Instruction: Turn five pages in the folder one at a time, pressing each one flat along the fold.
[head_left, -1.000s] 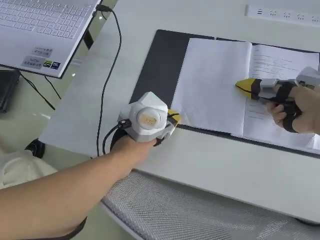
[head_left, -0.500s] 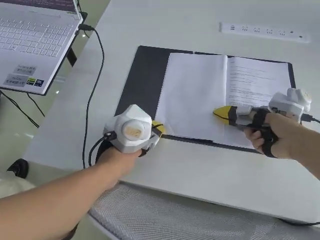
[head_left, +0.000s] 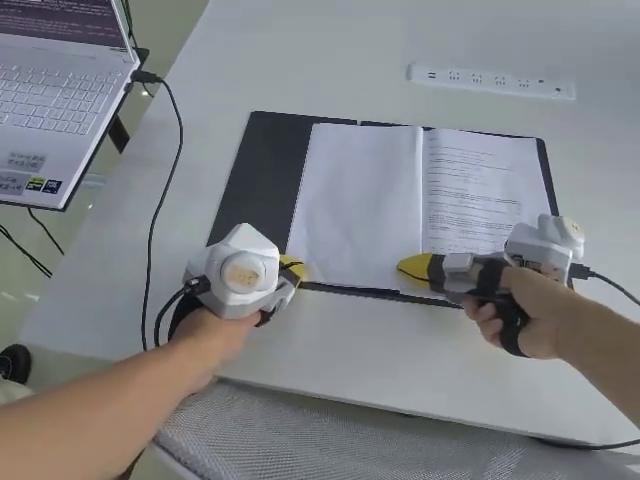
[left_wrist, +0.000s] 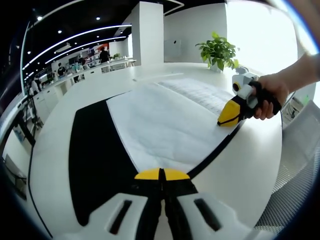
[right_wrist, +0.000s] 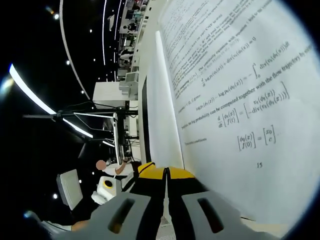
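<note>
The black folder (head_left: 262, 170) lies open on the white table, a blank white page (head_left: 355, 205) on its left half and a printed page (head_left: 482, 190) on its right. My left gripper (head_left: 291, 270) is shut, its yellow tips resting at the folder's near left edge (left_wrist: 160, 174). My right gripper (head_left: 407, 267) is shut too, its yellow tips at the bottom of the fold near the folder's front edge; it also appears in the left gripper view (left_wrist: 227, 114). In the right gripper view the printed page (right_wrist: 235, 100) with formulas sits close ahead of the shut tips (right_wrist: 165, 172).
An open laptop (head_left: 50, 90) stands at the far left on a stand, with a black cable (head_left: 165, 180) running down the table's left side. A white power strip (head_left: 490, 80) lies at the back. The table's front edge (head_left: 400, 400) is close, a mesh chair below it.
My right gripper has slid toward me along the fold, from mid-page down to the folder's front edge. The left gripper stays at the folder's near left edge. The head camera has shifted.
</note>
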